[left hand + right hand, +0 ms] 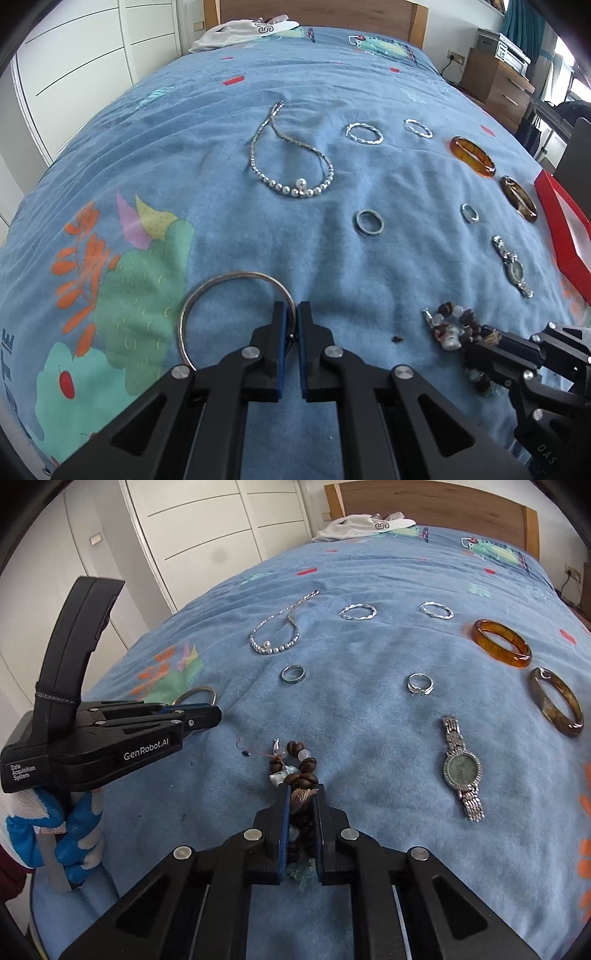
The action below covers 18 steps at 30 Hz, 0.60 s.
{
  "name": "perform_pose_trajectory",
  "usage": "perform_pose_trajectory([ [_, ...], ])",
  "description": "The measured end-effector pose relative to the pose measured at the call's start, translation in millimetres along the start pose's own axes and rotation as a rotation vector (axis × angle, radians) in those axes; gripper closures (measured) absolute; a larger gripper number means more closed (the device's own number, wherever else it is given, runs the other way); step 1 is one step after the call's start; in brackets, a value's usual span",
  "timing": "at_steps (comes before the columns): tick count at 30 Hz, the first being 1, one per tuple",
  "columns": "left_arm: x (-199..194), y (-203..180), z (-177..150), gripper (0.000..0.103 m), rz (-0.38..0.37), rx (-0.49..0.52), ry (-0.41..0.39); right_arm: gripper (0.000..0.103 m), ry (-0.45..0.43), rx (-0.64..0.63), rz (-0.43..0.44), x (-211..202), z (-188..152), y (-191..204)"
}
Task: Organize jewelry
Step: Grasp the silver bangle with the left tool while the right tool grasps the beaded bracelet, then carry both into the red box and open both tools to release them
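Between left gripper (296, 312) fingers, thin bangle (207, 291), right gripper (302, 794) w/ beaded bracelet (295, 760)

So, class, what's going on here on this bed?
A person is sorting jewelry on a blue bedspread with two handheld grippers. The left gripper is shut on a thin metal bangle; the right gripper is shut on a brown beaded bracelet. A pearl necklace, rings, amber bangles and a watch lie laid out beyond.

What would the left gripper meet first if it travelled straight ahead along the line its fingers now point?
The left gripper, shut on the thin metal bangle, points up the bedspread. Straight ahead lies bare fabric, then probably the pearl necklace; the grey ring sits slightly right. Depth is uncertain.
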<state>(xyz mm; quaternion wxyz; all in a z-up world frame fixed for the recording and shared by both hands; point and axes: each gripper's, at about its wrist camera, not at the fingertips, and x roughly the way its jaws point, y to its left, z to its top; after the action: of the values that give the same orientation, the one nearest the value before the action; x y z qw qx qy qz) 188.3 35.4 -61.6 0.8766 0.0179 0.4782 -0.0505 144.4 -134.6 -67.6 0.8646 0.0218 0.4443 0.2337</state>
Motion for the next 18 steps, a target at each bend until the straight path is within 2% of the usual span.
perform_pose_trajectory([
  [6, -22, -10, -9, 0.098, -0.029, -0.003, -0.008, 0.093, -0.042, 0.030, -0.007, -31, -7, -1],
  [12, -54, -31, -16, 0.098, -0.102, 0.006, -0.025, 0.093, -0.091, 0.061, -0.016, -72, -19, -2],
  [18, -88, -78, -13, 0.098, -0.196, 0.058, -0.052, 0.093, -0.157, 0.117, -0.054, -117, -28, -24],
])
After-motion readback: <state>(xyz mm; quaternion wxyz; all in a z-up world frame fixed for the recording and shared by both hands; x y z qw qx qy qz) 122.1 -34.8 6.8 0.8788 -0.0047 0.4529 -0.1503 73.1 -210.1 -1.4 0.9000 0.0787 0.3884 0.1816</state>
